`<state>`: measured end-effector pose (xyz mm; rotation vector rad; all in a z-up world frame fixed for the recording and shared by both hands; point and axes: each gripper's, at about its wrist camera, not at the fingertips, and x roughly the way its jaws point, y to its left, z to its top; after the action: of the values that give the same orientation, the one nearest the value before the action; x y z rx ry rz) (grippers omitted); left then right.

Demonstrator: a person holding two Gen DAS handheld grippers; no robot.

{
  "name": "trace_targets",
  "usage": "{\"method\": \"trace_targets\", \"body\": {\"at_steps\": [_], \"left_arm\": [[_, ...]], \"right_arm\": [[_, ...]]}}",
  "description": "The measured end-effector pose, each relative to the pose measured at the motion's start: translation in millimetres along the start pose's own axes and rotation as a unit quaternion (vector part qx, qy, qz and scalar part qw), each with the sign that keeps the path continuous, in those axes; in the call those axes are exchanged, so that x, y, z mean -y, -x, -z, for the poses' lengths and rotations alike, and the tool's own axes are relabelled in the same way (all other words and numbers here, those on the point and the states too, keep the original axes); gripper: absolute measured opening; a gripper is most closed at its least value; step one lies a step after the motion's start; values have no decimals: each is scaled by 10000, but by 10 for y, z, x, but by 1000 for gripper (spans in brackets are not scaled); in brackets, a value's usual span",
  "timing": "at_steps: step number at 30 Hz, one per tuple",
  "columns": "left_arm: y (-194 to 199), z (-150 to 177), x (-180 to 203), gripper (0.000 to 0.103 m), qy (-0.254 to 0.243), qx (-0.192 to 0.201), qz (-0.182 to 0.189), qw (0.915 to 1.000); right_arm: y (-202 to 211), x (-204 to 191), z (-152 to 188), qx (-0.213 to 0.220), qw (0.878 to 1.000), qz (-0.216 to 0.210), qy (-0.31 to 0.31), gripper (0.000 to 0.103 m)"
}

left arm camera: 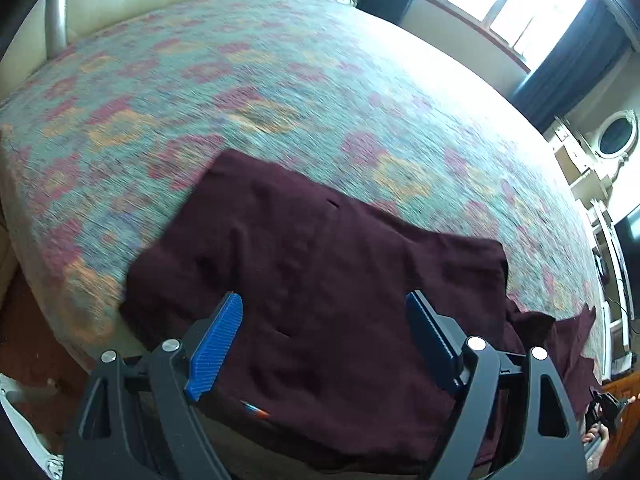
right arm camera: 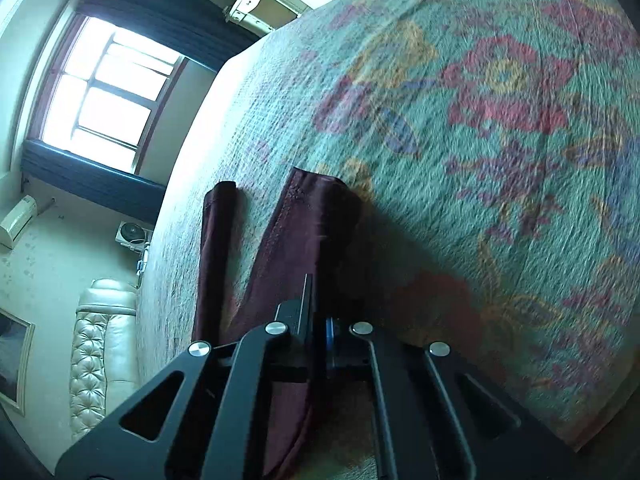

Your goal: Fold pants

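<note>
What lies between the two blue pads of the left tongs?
In the left wrist view, only the dark maroon fabric pants show between the blue ribbed pads of the left tongs. The pads stand wide apart and press on nothing.

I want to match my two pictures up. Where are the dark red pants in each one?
Left wrist view: the pants fill the lower middle, spread flat on the bedspread, behind the open left tongs.
Right wrist view: the pants sit lower left of centre, two leg ends pointing up, above the shut right tongs.
Shared landmark: the bright window, top right in the left view, upper left in the right.
</note>
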<state>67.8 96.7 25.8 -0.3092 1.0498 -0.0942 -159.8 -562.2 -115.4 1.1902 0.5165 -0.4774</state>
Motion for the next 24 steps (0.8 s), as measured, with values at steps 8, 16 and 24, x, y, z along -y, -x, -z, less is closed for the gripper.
{"method": "trace_targets", "body": {"at_steps": [8, 16, 24], "left_arm": [[-141, 154, -25, 83, 44, -130, 0, 9999], [-146, 197, 29, 86, -255, -87, -71, 9996], [-170, 222, 27, 90, -275, -21, 48, 9996]], "right_arm": [[218, 678, -221, 189, 9959, -417, -786, 5], [616, -724, -352, 1130, 9878, 641, 858, 17], [-1288, -2269, -159, -722, 9725, 675, 2108, 32]]}}
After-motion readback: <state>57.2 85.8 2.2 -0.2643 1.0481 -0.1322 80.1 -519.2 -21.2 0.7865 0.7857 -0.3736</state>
